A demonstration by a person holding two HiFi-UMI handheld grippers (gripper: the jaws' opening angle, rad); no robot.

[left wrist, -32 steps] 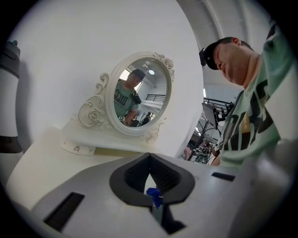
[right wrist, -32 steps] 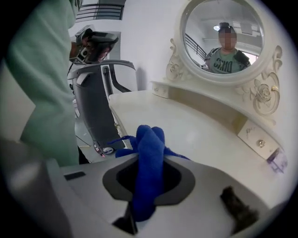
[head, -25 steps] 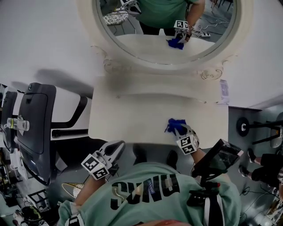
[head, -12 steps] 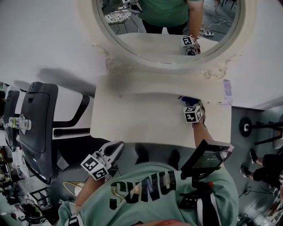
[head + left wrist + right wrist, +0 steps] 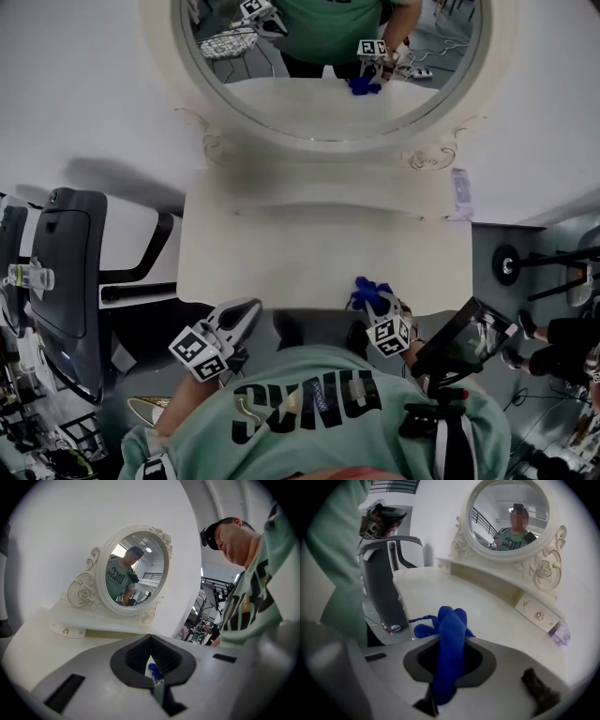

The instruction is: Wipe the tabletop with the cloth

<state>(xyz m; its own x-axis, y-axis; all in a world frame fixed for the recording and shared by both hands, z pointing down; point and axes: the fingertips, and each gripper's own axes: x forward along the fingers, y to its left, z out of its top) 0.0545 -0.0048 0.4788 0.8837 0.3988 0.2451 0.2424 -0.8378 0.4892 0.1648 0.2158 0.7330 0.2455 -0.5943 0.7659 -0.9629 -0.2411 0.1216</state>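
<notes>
The blue cloth (image 5: 371,292) lies bunched on the cream tabletop (image 5: 300,253) close to its front edge, right of centre. My right gripper (image 5: 377,300) is shut on it, and in the right gripper view the cloth (image 5: 450,634) stands up between the jaws of the right gripper (image 5: 449,654) over the tabletop (image 5: 487,606). My left gripper (image 5: 249,311) hangs just off the table's front edge at the left, shut and holding nothing. In the left gripper view the left gripper (image 5: 153,665) has its jaws together, with the tabletop (image 5: 28,639) beyond.
An oval mirror (image 5: 328,56) in a carved cream frame stands on a raised shelf with small drawers (image 5: 328,187) along the table's back. A dark chair (image 5: 75,262) stands at the left. A purple-printed label (image 5: 459,192) lies at the shelf's right end. A wheeled stand (image 5: 511,265) is at the right.
My right gripper carried the cloth from the front edge to the back right by the shelf, then drew it back to the front edge. The left gripper stayed put.
</notes>
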